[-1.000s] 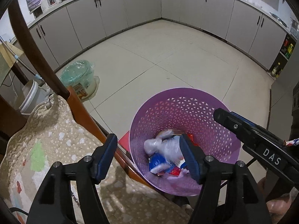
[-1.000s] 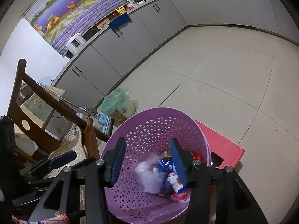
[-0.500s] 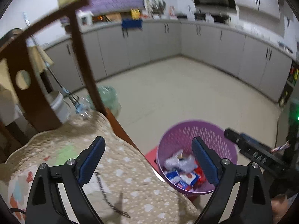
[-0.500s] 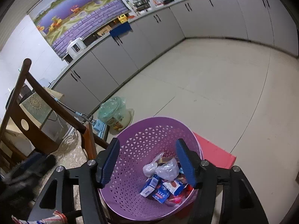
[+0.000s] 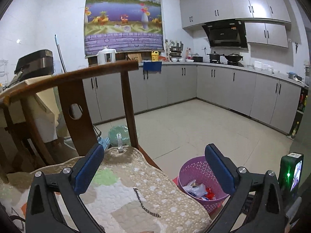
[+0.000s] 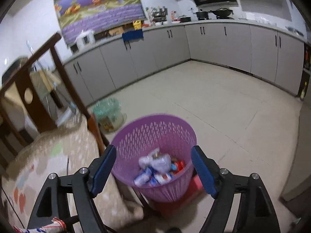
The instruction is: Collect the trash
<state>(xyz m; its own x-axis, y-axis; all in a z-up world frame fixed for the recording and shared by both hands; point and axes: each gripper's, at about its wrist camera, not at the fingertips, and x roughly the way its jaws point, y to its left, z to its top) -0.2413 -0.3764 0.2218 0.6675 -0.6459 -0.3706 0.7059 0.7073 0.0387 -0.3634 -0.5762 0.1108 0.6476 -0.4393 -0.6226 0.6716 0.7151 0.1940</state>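
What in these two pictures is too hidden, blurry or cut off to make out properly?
- Trash in the purple basket: right wrist view is motion-blurred, so the wrappers' print is unreadable.
- Same basket in the left wrist view: the left hand-held gripper finger and the chair cushion cover its sides.
- Red thing under the basket: mostly hidden by it.
- Striped scrap: cut off by the bottom edge.
- Countertop items: too small.

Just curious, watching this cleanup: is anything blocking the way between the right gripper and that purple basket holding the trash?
Nothing visible does. The right gripper is open and empty, and the purple basket sits past its fingers, top uncovered. The cushioned chair stands beside it, left.
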